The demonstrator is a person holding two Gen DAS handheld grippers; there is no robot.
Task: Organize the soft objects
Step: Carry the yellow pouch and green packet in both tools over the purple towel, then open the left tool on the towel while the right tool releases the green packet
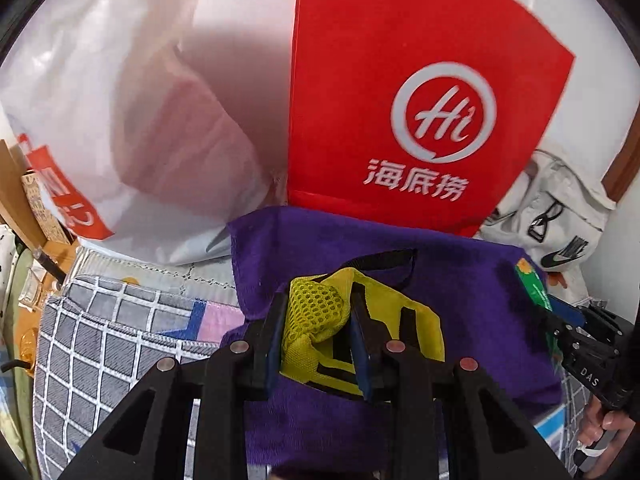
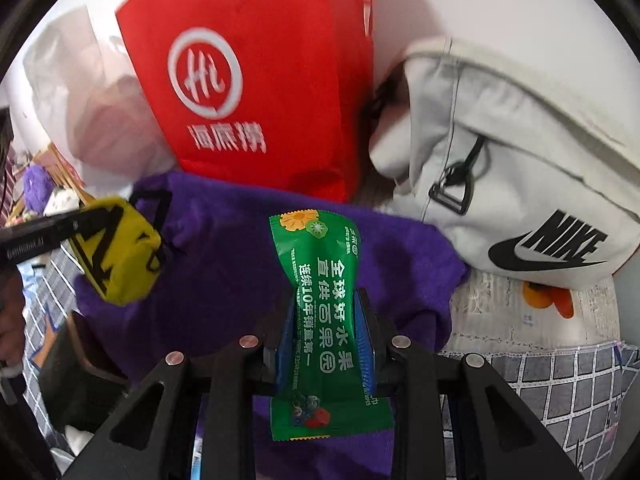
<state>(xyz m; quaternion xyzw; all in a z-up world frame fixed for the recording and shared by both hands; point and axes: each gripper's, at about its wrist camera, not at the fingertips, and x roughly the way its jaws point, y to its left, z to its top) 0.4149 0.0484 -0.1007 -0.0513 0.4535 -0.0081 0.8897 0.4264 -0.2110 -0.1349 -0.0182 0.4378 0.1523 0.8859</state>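
Note:
My left gripper [image 1: 318, 312] is shut on a yellow mesh pouch [image 1: 320, 314] with black straps, held just above a purple towel [image 1: 460, 280]. My right gripper [image 2: 326, 312] is shut on a green wet-wipe packet [image 2: 324, 300], pinched at its middle, also over the purple towel [image 2: 224, 248]. From the right wrist view the yellow pouch [image 2: 120, 252] and the left gripper show at the left. The left wrist view has the green packet [image 1: 534, 284] and the right gripper [image 1: 576, 332] at its right edge.
A red paper bag [image 1: 400, 92] with a white logo stands right behind the towel. A white plastic bag [image 1: 120, 120] lies to its left, a white Nike sling bag [image 2: 520, 160] to its right. Grey checked bedding [image 1: 112, 344] spreads under the towel.

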